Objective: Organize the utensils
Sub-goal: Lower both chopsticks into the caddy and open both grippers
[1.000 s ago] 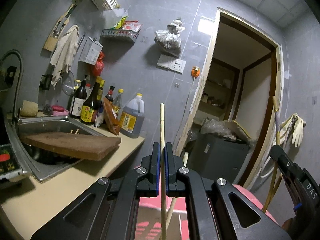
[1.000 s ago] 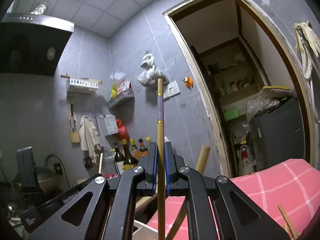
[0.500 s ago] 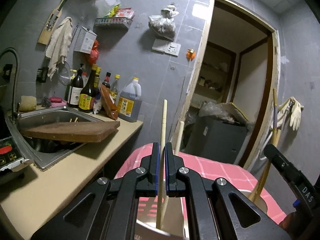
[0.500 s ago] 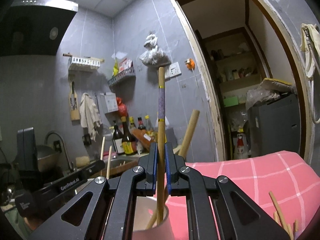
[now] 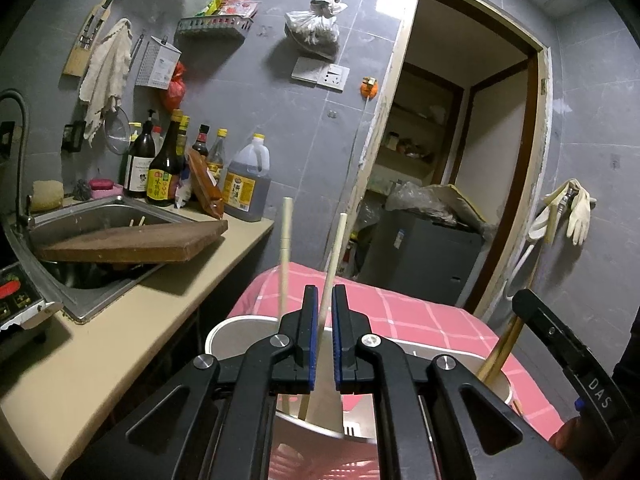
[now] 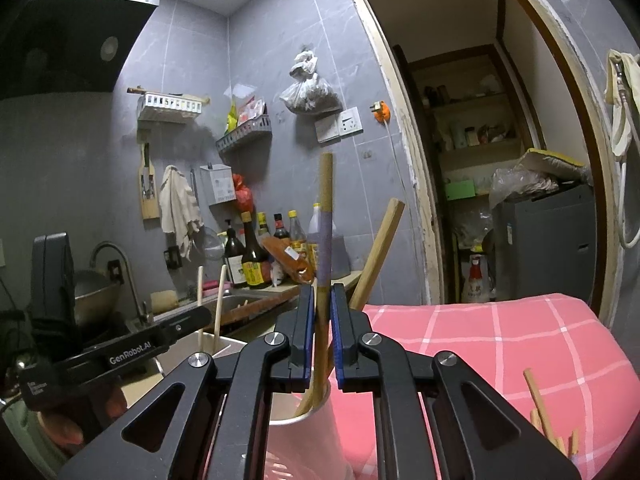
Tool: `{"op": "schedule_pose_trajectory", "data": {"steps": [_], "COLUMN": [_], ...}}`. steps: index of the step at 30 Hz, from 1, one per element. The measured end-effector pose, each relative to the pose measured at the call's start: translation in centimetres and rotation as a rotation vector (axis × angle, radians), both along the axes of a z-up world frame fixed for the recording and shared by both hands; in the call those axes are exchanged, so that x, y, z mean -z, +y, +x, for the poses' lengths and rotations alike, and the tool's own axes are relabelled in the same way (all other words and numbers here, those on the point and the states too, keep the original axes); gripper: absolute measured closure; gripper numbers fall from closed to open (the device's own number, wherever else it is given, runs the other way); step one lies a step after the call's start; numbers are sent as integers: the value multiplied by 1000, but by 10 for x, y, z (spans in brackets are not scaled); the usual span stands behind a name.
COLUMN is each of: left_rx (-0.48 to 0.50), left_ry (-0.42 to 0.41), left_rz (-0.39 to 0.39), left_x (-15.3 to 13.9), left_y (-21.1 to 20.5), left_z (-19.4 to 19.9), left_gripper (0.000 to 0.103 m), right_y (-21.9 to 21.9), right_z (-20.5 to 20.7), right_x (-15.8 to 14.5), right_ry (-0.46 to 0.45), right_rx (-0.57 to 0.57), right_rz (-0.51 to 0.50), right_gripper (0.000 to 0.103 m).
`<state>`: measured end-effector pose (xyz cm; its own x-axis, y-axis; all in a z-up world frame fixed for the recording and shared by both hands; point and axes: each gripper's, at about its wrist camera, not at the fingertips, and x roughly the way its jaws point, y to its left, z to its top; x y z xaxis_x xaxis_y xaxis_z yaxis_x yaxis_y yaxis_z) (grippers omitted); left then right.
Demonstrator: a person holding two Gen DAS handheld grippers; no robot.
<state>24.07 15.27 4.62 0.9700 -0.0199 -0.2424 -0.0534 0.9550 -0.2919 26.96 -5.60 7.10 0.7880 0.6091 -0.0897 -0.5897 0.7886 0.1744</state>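
Observation:
My left gripper [image 5: 325, 320] is shut on a pale chopstick [image 5: 335, 248] that slants through the narrow slot between its pads. The chopstick's lower end is inside a white cup [image 5: 224, 330], where a second pale chopstick [image 5: 285, 248] stands. My right gripper [image 6: 322, 320] is shut on a brown chopstick with a purple band [image 6: 325, 220]. Its lower end is in another white cup [image 6: 296, 432], beside a thick wooden handle [image 6: 380, 248]. Each view shows a finger of the other gripper, the right one's [image 5: 560, 340] and the left one's [image 6: 160, 332].
The cups stand on a table under a pink chequered cloth [image 6: 500, 344], with loose chopsticks [image 6: 540, 408] at its right. To the left is a counter [image 5: 132, 320] with a sink, a wooden board [image 5: 132, 240] and bottles [image 5: 160, 172]. A doorway [image 5: 460, 160] opens behind.
Both grippers have tipped downward and the two white cups have come into view under them. The chopstick ends now sit inside the cups, and the left chopstick leans more.

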Motion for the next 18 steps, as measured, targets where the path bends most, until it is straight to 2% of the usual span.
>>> {"op": "schedule_pose_trajectory", "data": {"steps": [3,5,8,10,13,15,17,18], "left_rx": [1,5,12,16,25,28,31,33], "left_ry": [-1,-5,-16,-21,-31,-35,-41,-45], "left_rz": [-2,-5,-8,-5,-9,-7,-4,-3], "left_x": [-1,-2,-6,-9,-15,-19,-22,-24], "left_y": [-1,-2,-4,-7,-10,-13,-17,-19], "left_z": [-1,-2,-6,-9,-13,-14,-17,-18], "left_gripper": [94,85,80,78,69,68,60,56], "right_y": [-2,-3,-6,-8,-16,-21,-28,-31], "right_z": [-2,-4,-8,-9,-12,-14,-17,-19], "right_x": [-2,-5,-12,-17,-25,-29,-34,-36], "right_ry": [-10,-25,-58,-78,-105,-122,-132,-135], "right_rx": [4,7,17,24,41,55,69,76], "right_rz": [-7,-12,-14,-15,-1,3,6,8], "right_gripper": [90,80,77,68,56,47,42,36]}}
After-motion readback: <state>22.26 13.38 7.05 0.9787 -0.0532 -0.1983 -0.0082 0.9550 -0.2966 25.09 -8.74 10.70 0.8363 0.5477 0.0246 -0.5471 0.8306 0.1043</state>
